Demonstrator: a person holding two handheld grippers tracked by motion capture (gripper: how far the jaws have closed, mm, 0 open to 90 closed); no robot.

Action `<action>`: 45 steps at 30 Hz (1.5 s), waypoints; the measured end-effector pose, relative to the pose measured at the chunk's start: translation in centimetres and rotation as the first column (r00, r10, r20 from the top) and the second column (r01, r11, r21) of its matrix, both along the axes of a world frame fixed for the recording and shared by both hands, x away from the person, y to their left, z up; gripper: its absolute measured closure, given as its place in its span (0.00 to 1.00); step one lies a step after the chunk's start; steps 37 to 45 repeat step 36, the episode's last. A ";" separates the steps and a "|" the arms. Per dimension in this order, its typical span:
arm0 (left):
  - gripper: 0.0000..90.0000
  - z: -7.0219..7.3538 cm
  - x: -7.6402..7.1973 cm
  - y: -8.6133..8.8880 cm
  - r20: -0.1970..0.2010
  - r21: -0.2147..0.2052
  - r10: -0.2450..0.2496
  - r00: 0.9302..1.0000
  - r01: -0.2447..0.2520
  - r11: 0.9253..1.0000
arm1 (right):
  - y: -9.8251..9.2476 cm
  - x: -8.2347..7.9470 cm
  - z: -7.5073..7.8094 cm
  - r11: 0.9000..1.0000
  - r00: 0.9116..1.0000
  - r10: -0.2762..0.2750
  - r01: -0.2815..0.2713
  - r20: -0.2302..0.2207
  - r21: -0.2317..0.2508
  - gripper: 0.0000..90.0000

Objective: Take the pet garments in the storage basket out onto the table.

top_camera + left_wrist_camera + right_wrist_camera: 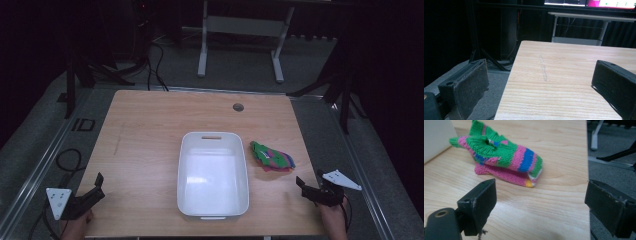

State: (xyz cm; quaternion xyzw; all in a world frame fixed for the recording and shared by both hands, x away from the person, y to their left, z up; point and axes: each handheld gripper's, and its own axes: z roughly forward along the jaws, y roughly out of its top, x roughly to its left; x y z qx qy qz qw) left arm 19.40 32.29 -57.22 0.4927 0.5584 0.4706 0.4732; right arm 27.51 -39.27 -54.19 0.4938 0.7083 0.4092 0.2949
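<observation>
Lying right of centre, the knitted cloth is being faced by the wide-open right hand-held gripper (empty); its loose folds may be snagged unevenly.

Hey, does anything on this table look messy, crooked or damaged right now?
Mostly tidy. The striped knit piece lies loosely folded on the table beside the white bin, not in it. A faint scratch-like line marks the wood. Nothing spilled, and the bin looks empty.

Your wooden table carries a white bin between your tongs and a folded knit cloth ahead of the right one.
</observation>
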 end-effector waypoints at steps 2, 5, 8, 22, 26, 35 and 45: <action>0.02 0.0 0.0 0.0 -0.001 0.002 -0.001 1.000 0.001 1.000 | -0.3 -0.3 -0.3 1.000 1.000 -0.024 0.024 0.010 0.012 0.12; 0.02 0.0 0.0 0.0 -0.001 0.001 -0.001 1.000 0.001 1.000 | -0.6 -0.4 -0.7 1.000 1.000 -0.020 0.020 0.003 0.024 0.12; 0.02 0.0 0.0 0.0 0.000 0.000 -0.001 1.000 0.001 1.000 | -1.0 -1.1 -1.3 0.998 0.998 -0.055 0.055 0.016 0.011 0.12; 0.02 0.0 0.0 0.0 0.000 0.000 -0.002 1.000 0.002 1.000 | -2.2 -2.8 -1.4 0.973 0.967 -0.215 0.200 0.137 0.116 0.12; 0.02 0.0 0.0 0.0 0.000 -0.003 -0.002 1.000 0.002 1.000 | -2.1 -2.8 -1.4 0.973 0.966 -0.219 0.205 0.141 0.107 0.12; 0.02 0.0 0.0 0.0 0.001 -0.003 -0.003 1.000 0.003 1.000 | -2.0 -2.6 -1.4 0.972 0.965 -0.225 0.212 0.134 0.101 0.13; 0.02 0.0 0.0 0.0 0.001 -0.003 -0.003 1.000 0.003 1.000 | -2.0 -2.6 -1.4 0.972 0.966 -0.223 0.210 0.130 0.100 0.15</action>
